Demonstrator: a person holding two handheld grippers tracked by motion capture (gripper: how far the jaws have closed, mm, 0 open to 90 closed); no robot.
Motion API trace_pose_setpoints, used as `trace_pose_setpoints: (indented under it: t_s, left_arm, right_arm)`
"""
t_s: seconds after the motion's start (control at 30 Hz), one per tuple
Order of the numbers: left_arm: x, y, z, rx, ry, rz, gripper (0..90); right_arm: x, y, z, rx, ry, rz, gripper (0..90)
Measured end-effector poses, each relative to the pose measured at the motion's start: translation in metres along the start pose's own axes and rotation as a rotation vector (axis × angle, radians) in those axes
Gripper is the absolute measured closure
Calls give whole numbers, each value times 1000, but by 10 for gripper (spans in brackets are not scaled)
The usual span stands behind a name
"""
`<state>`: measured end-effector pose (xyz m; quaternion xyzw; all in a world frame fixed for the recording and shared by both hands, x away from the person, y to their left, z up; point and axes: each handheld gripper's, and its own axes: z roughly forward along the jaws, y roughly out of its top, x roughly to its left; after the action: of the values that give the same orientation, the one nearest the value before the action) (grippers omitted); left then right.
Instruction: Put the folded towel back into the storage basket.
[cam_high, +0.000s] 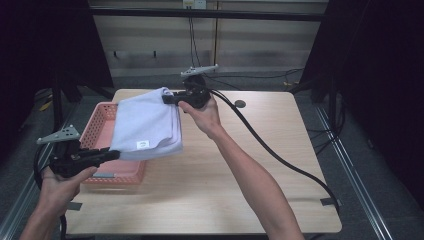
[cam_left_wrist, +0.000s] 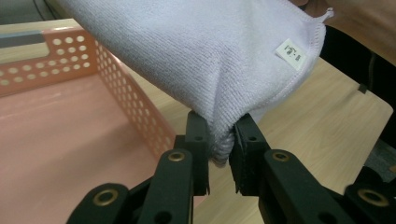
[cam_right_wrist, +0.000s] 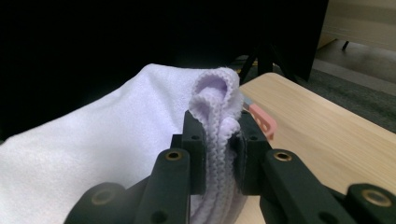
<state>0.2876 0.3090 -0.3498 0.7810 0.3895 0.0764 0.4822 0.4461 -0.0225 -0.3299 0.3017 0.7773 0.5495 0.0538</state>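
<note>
The folded lilac cloth (cam_high: 147, 125) hangs in the air above the pink perforated basket (cam_high: 100, 131) and the worktop (cam_high: 240, 165), stretched between both claws so its layers stay together. The left claw (cam_left_wrist: 219, 140) pinches its near corner; the right claw (cam_right_wrist: 219, 135) clamps the bunched far edge.

What you can't make out here

The folded towel (cam_high: 147, 125) hides the far right part of the pink basket (cam_high: 102, 120) from you. The print on its white label (cam_left_wrist: 292, 52) is too small to read. In your right gripper view, the towel runs off the left and bottom edges, and the basket shows only as a pink sliver (cam_right_wrist: 262, 122).
</note>
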Motion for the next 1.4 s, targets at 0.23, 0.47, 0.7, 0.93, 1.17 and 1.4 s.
trace_pose_setpoints:
  t_s: [0.23,0.47,0.7,0.93,1.17,1.4]
  left_arm:
    - [13,0,-12,-30,31,-22,788]
    - [29,0,-25,-41,61,-48,789]
    - [49,-11,-32,-33,89,-98,789]
    - [60,-25,-36,-16,104,-122,789]
    - [74,-36,-38,-2,136,-152,789]
    - [83,-46,-35,17,150,-182,789]
  right_arm:
    - [4,13,18,1,7,-3,776]
    - [7,23,40,0,12,11,775]
    - [15,28,63,20,5,6,776]
    - [20,21,85,54,18,8,775]
    - [24,16,101,54,18,24,775]
    - [25,7,118,85,17,23,775]
